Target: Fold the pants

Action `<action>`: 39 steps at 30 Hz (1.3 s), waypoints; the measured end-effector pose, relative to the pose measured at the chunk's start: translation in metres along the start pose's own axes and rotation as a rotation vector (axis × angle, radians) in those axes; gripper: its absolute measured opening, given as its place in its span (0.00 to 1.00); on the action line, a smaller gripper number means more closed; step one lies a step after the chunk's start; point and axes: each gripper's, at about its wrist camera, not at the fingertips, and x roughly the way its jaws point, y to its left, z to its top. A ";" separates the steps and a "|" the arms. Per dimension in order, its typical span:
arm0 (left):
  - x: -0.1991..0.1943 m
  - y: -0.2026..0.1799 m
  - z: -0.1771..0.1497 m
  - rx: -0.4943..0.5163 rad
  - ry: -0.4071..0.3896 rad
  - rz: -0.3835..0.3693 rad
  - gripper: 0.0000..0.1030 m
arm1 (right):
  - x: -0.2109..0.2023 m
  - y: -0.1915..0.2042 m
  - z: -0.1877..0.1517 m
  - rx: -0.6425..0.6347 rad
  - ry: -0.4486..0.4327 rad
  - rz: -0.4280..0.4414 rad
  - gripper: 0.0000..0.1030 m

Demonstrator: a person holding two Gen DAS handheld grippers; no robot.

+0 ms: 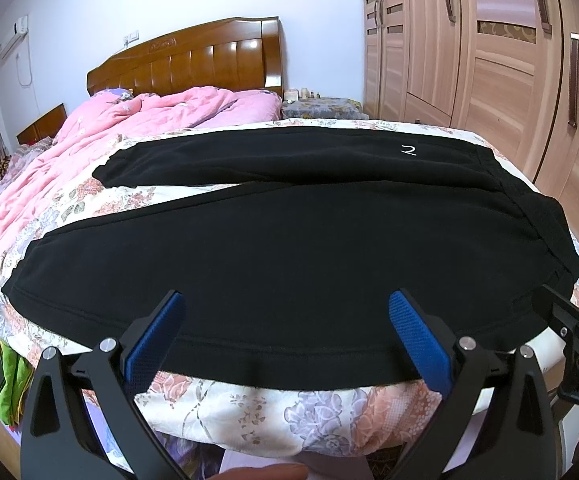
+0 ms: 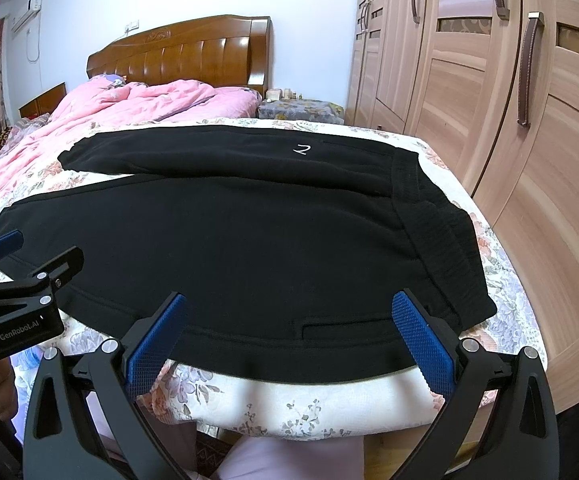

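Left gripper [image 1: 287,336]: blue pads spread wide, nothing between them; poised over the near hem of the pants. Base cut off by frame bottom.
Pants [image 1: 289,248]: black, laid flat across the foot of the bed [image 1: 257,412], legs running left, waistband [image 2: 437,236] to the right. Near edge droops over the mattress edge. Fabric too dark to read seams clearly.
Logo [image 2: 301,149]: small white mark on the far leg.
Quilt [image 1: 101,136]: pink, bunched at the far left, partly hiding the headboard [image 1: 193,56].
Right gripper [image 2: 291,334]: pads likewise apart, empty, above the hem near the waistband.
Wardrobe [image 2: 489,80]: right side, top cropped.
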 end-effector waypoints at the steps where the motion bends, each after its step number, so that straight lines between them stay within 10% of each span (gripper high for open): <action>1: 0.000 0.000 0.000 0.000 0.000 0.000 0.99 | 0.000 0.000 0.000 0.000 0.000 0.001 0.96; 19: 0.003 0.002 -0.002 0.029 0.025 -0.011 0.99 | 0.014 -0.007 0.002 -0.004 0.013 0.048 0.96; 25: 0.015 -0.001 0.036 0.229 0.037 -0.075 0.99 | 0.039 -0.039 0.050 -0.069 0.005 0.129 0.96; 28: 0.031 0.005 0.078 0.288 0.026 -0.050 0.99 | 0.075 -0.066 0.099 -0.095 0.004 0.086 0.96; 39: 0.197 0.058 0.218 0.182 0.257 -0.351 0.98 | 0.295 -0.143 0.223 -0.206 0.274 0.127 0.96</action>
